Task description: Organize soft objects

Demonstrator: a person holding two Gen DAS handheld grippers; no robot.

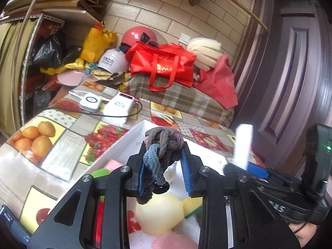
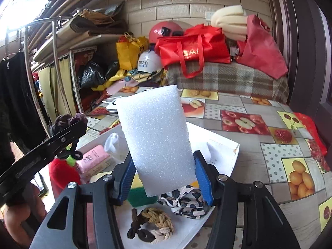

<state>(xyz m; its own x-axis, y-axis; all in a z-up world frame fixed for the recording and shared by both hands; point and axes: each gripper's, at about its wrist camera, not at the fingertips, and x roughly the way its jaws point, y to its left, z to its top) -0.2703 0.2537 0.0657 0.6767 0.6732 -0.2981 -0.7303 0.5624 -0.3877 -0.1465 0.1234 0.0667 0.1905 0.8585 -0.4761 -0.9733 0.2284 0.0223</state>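
Left gripper point(image 1: 165, 167): jaws nearly closed, clamped on a braided chenille scrunchie point(image 1: 160, 145) of grey, blue and mauve strands. The scrunchie is held above the white tray point(image 1: 132, 137); its loose strands hang down between the blue pads and hide part of the tray contents.

Right gripper point(image 2: 166, 183): jaws partly apart, gripping the lower end of a white foam block point(image 2: 156, 137). The block stands upright and tilts slightly left. It is held above the near part of the tray and blocks the view of the tray centre. In the left wrist view the same block appears only as a blurred white strip at the right.

Tray contents visible in the right wrist view:
- braided tan, cream and brown scrunchie point(image 2: 151, 226), near edge, partly behind the gripper frame;
- leopard-print cloth point(image 2: 184, 201), just right of it, partly hidden by the right pad;
- green and yellow sponge point(image 2: 141, 197), mostly covered by the foam block;
- pink packet point(image 2: 95, 158), at the left;
- red plush item point(image 2: 64, 176), at the left edge, cut off by the left gripper's arm.

In the left wrist view a pale yellow round item point(image 1: 159, 215) lies under the scrunchie; what it is cannot be determined.

The tray rests on a fruit-print tabletop point(image 2: 249, 153). A red bag point(image 2: 193, 45) sits at the far end.
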